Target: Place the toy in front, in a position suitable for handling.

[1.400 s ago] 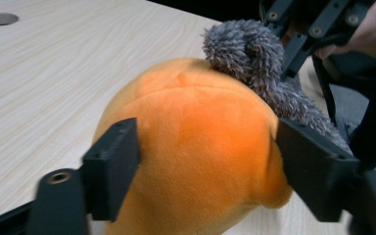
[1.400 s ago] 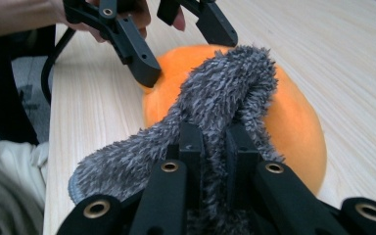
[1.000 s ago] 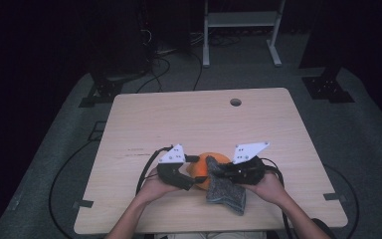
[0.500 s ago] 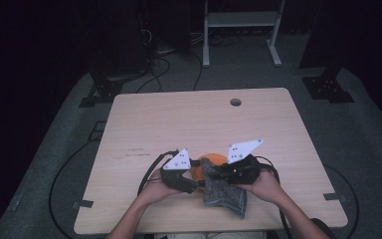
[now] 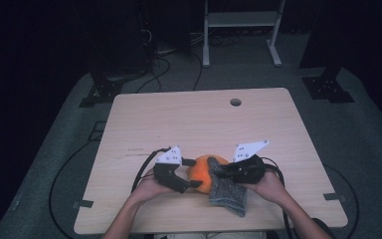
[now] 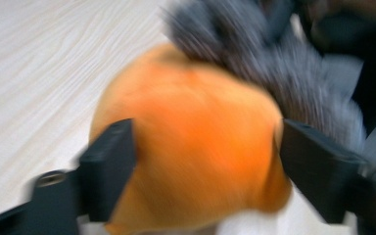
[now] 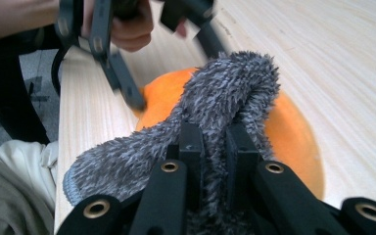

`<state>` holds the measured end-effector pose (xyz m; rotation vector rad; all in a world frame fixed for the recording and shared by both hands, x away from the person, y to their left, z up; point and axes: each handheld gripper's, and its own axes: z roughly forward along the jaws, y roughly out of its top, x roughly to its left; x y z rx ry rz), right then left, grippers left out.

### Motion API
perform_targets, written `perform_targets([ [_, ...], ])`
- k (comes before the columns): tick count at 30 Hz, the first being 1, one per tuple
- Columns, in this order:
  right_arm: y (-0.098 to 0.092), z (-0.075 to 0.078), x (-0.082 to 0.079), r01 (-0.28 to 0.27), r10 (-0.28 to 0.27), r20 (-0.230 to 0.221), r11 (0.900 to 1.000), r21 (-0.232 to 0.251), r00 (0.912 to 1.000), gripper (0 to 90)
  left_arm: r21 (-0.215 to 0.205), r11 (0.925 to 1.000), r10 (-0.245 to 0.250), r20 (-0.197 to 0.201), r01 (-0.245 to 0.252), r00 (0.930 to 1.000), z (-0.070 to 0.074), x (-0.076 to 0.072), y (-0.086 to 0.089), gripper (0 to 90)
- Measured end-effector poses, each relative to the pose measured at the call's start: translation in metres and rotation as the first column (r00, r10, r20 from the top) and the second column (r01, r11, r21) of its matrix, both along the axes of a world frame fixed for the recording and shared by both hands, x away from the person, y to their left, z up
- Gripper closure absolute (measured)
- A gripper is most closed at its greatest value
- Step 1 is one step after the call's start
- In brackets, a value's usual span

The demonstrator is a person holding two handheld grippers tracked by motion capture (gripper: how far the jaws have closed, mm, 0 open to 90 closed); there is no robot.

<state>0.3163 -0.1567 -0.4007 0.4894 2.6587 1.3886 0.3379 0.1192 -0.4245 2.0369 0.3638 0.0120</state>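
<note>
A round orange soft thing (image 5: 205, 172) lies near the table's front edge. A fuzzy grey sock (image 5: 229, 193) is draped over its right side. My left gripper (image 5: 194, 177) reaches in from the left. Its jaws have just been opening and stand on either side of the orange thing (image 6: 196, 142), which fills the gap between them. The left gripper view is blurred, with the grey sock (image 6: 274, 73) behind. My right gripper (image 7: 215, 142) is shut on a fold of the grey sock (image 7: 225, 93), which is lifted over the orange thing (image 7: 291, 122).
The light wooden table (image 5: 179, 119) has a round cable hole (image 5: 235, 102) at the back. On the dark floor behind stand a white frame (image 5: 238, 22) and black stands (image 5: 326, 84), with cables (image 5: 159, 55) lying between them.
My left gripper edged right against the orange thing, then drew back a little to the left. The right gripper keeps the grey sock in about the same place.
</note>
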Motion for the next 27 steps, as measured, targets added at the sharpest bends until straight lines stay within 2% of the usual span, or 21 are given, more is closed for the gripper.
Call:
perform_targets([
  [1, 0.001, -0.002, -0.003, -0.012, 0.012, -0.010, 1.000, 0.006, 0.9999, 80.1, 0.000, 0.9999, 0.011, -0.009, -0.011, 0.9999, 0.000, 0.001, -0.001, 14.1],
  [3, 0.003, -0.008, -0.013, -0.036, 0.036, -0.004, 0.999, 0.001, 0.9993, 80.2, 0.042, 0.9987, 0.031, -0.026, -0.029, 0.9992, -0.002, 0.002, -0.005, 6.6],
  [6, 0.003, -0.010, -0.024, -0.051, 0.051, 0.012, 0.999, -0.007, 0.9986, 80.1, 0.115, 0.9934, 0.015, -0.103, -0.003, 0.9946, -0.011, 0.002, -0.016, 1.9],
  [8, 0.000, -0.008, -0.028, -0.060, 0.060, 0.019, 0.998, 0.000, 0.9980, 79.9, 0.121, 0.9927, 0.014, -0.059, -0.007, 0.9982, -0.010, -0.002, -0.018, 5.6],
  [11, -0.010, -0.003, -0.026, -0.038, 0.037, 0.020, 0.998, 0.052, 0.9991, 79.7, 0.129, 0.9916, -0.007, -0.002, 0.007, 1.0000, -0.006, -0.006, -0.017, 28.4],
  [12, -0.013, -0.002, -0.024, -0.021, 0.020, 0.023, 0.998, 0.054, 0.9995, 79.7, 0.119, 0.9929, -0.015, 0.020, 0.013, 0.9997, -0.003, -0.006, -0.016, 35.2],
  [13, -0.017, -0.001, -0.021, -0.009, 0.008, 0.018, 0.998, 0.060, 0.9998, 79.7, 0.091, 0.9958, -0.015, 0.049, 0.011, 0.9987, 0.000, -0.007, -0.015, 40.9],
  [14, -0.019, 0.000, -0.019, -0.003, 0.002, 0.013, 0.997, 0.073, 0.9999, 79.7, 0.077, 0.9970, -0.013, 0.095, 0.006, 0.9954, 0.003, -0.007, -0.015, 44.3],
  [15, -0.020, 0.002, -0.019, 0.004, -0.006, 0.022, 0.997, 0.079, 0.9997, 79.7, 0.068, 0.9977, -0.001, 0.154, -0.010, 0.9881, 0.006, -0.009, -0.015, 46.4],
  [16, -0.020, 0.005, -0.020, 0.013, -0.016, 0.042, 0.997, 0.075, 0.9990, 79.6, 0.065, 0.9977, 0.004, 0.190, -0.017, 0.9817, 0.008, -0.008, -0.016, 47.0],
  [17, -0.019, 0.007, -0.021, 0.017, -0.021, 0.056, 0.997, 0.075, 0.9982, 79.5, 0.046, 0.9988, 0.005, 0.216, -0.015, 0.9764, 0.012, -0.007, -0.016, 47.3],
  [18, -0.017, 0.011, -0.020, 0.018, -0.025, 0.077, 0.997, 0.078, 0.9967, 79.6, 0.036, 0.9993, 0.000, 0.224, -0.009, 0.9745, 0.013, -0.006, -0.016, 47.3],
  [19, -0.014, 0.014, -0.020, 0.020, -0.027, 0.096, 0.997, 0.074, 0.9950, 79.6, 0.051, 0.9987, -0.003, 0.242, -0.009, 0.9702, 0.014, -0.005, -0.017, 47.3],
  [21, -0.005, 0.018, -0.020, 0.016, -0.022, 0.131, 0.999, 0.045, 0.9911, 79.5, 0.090, 0.9959, -0.023, 0.289, -0.003, 0.9571, 0.012, -0.003, -0.019, 47.2],
  [24, 0.014, 0.015, -0.018, 0.001, 0.001, 0.166, 1.000, -0.014, 0.9862, 79.5, 0.133, 0.9909, -0.055, 0.285, 0.018, 0.9571, 0.005, 0.000, -0.019, 47.1],
  [26, 0.023, 0.011, -0.015, -0.007, 0.016, 0.173, 0.998, -0.056, 0.9848, 79.7, 0.135, 0.9904, -0.067, 0.265, 0.032, 0.9619, -0.001, 0.002, -0.016, 47.0],
  [27, 0.025, 0.008, -0.013, -0.008, 0.019, 0.172, 0.998, -0.067, 0.9848, 79.8, 0.132, 0.9905, -0.069, 0.244, 0.037, 0.9674, -0.003, 0.003, -0.014, 46.8],
])
